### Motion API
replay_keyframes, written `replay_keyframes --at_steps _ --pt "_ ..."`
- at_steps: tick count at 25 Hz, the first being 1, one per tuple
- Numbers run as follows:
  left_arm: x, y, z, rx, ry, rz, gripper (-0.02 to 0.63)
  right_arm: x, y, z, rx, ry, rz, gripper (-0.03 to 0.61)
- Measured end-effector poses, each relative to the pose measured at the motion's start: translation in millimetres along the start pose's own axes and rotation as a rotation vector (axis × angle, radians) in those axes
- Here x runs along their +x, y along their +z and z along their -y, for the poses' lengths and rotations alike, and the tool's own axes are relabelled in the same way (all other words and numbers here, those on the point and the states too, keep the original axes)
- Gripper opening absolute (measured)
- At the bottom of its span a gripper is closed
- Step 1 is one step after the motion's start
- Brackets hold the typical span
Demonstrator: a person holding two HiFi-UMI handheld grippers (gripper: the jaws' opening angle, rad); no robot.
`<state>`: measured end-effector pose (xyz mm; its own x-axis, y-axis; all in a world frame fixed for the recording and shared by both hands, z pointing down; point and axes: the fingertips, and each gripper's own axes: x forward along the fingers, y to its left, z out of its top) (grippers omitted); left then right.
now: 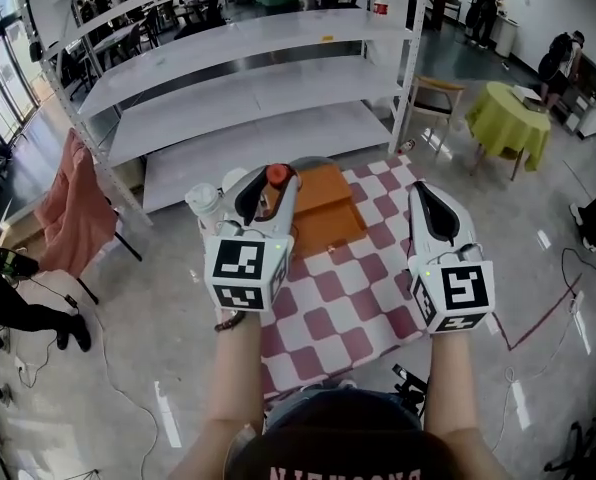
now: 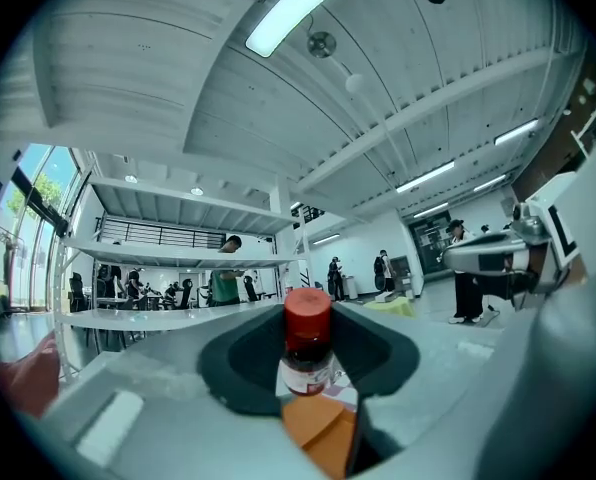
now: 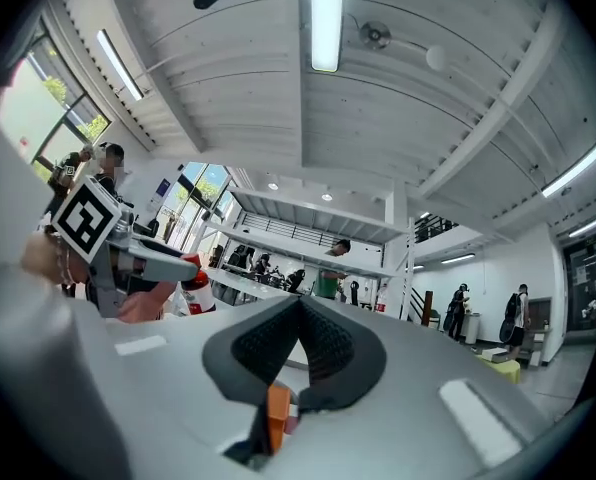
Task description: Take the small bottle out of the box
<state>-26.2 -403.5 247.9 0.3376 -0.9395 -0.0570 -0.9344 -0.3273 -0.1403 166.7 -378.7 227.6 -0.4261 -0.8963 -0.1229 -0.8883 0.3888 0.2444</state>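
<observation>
A small dark bottle with a red cap (image 1: 276, 176) is raised above the table, and my left gripper (image 1: 268, 196) is shut on it. In the left gripper view the bottle (image 2: 307, 346) stands upright between the black pads, its white label showing. The open orange box (image 1: 325, 211) lies below it on the red-and-white checked tablecloth (image 1: 343, 298). Over the table's right side, my right gripper (image 1: 425, 206) is held up shut with nothing in it. In the right gripper view its pads (image 3: 323, 343) meet, and the left gripper with the bottle (image 3: 195, 290) shows at the left.
A white capped container (image 1: 203, 204) stands at the table's left edge. Long white shelving (image 1: 248, 68) runs behind the table. A pink cloth (image 1: 73, 208) hangs at the left. A chair (image 1: 438, 98) and a green-covered round table (image 1: 506, 118) stand at the back right. Cables cross the floor.
</observation>
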Motion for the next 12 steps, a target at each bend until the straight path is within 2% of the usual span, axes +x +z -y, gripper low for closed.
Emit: replay_keyframes --at_steps 12 --pt "-4.9 6.2 -4.7 -0.013 0.027 0.003 0.146 0.5 11.2 8.8 0.005 -0.014 0.035 0.0"
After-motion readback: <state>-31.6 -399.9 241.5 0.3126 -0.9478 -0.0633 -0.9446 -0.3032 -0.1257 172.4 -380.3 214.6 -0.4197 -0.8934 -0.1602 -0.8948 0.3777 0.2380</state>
